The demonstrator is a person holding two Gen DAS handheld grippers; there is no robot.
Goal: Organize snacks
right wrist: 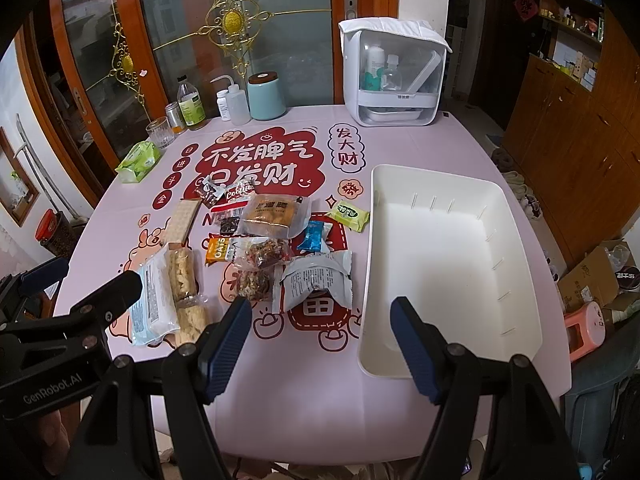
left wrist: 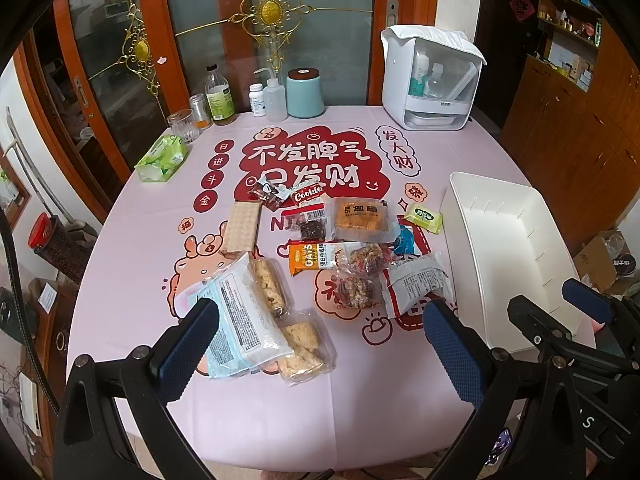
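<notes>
left wrist view: the left gripper (left wrist: 320,336) hangs released over the pink tablecloth (left wrist: 132,240). ahead of it lie the snacks: an orange oats bar (left wrist: 310,260), farther off a red cookie pack (left wrist: 308,195). the white bin (left wrist: 516,248) sits to its right.

right wrist view: the right gripper (right wrist: 322,344) hangs released, nothing between its fingers; genrobot.ai shows on the left gripper's body. the bin is just ahead, right finger (right wrist: 416,346) over its near rim; the snacks lie ahead-left. wooden cabinets (right wrist: 568,128) stand to the right.

Both wrist cams sit just behind their claws at the table's near edge, tilted down w/ a wide fisheye. Left gripper (left wrist: 320,344) cam looks over the snack pile (left wrist: 320,248); right gripper (right wrist: 320,344) cam shows the white bin (right wrist: 452,240) ahead-right. Both share snacks, bin and each other's claw.
</notes>
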